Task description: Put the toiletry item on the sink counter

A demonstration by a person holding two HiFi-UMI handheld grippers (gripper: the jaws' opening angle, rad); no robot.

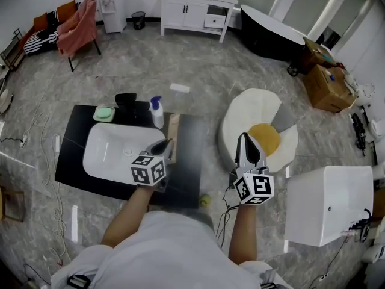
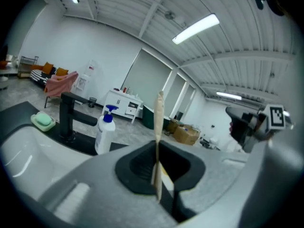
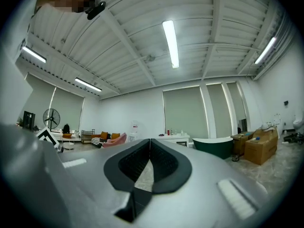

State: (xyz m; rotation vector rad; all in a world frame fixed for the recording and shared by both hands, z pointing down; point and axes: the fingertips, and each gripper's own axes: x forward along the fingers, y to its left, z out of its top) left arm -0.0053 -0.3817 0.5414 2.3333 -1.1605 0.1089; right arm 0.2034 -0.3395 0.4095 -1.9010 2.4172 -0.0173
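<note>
A thin flat tan toiletry item (image 1: pixel 173 129) stands on edge between the jaws of my left gripper (image 1: pixel 168 144), which is shut on it; in the left gripper view the item (image 2: pixel 158 127) shows edge-on, rising above the gripper (image 2: pixel 158 170). It hangs over the black counter (image 1: pixel 189 161), just right of the white sink basin (image 1: pixel 108 155). My right gripper (image 1: pixel 246 139) is shut with nothing in it, off to the right over an egg-shaped cushion; in its own view the gripper (image 3: pixel 150 148) has its pads touching.
A pump bottle (image 1: pixel 157 112), a green soap on a dish (image 1: pixel 104 114) and a black faucet (image 1: pixel 126 99) line the counter's far edge. The egg-shaped cushion (image 1: pixel 258 110) and a white box (image 1: pixel 328 203) lie right. A white cabinet (image 1: pixel 195 8) and a dark bathtub (image 1: pixel 271 32) stand beyond.
</note>
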